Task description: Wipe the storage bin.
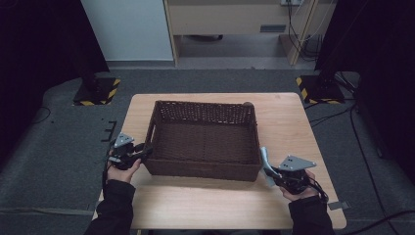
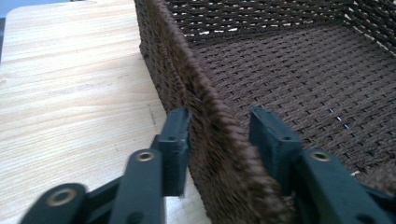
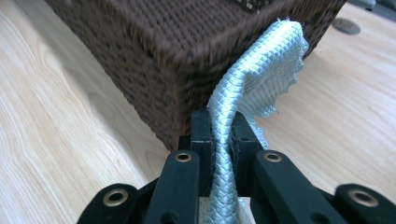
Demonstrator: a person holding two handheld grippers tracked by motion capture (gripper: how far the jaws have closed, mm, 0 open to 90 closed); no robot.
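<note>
We are working at a pale wooden table (image 1: 210, 205) on which a dark brown rectangular woven basket (image 1: 205, 139) is sitting near the middle, its long sides running across in front of us. Our left gripper (image 1: 145, 152) is reaching in from the left at the basket's near left corner, and in the left gripper view we are looking along the basket's left wall (image 2: 205, 121) as it is rising between the two black jaws: one jaw is standing on the outer side over the wood, the other on the inner side over the woven floor. The jaws are standing apart around the rim with a little room showing on each side, so they are straddling the wall rather than pinching it. Our right gripper (image 1: 270, 172) is hovering just beside the basket's near right corner, and it is gripping a strip of pale blue woven cloth (image 1: 265, 159). In the right gripper view the jaws are pressing tight on that cloth (image 3: 243, 93), which is standing up from between them, curling over at the top and leaning against the outside of the basket's corner (image 3: 154, 60). The cloth is lying outside the basket. A small round dark thing (image 1: 248, 104) is showing just behind the basket's far right corner, too small for us to tell what it is.
</note>
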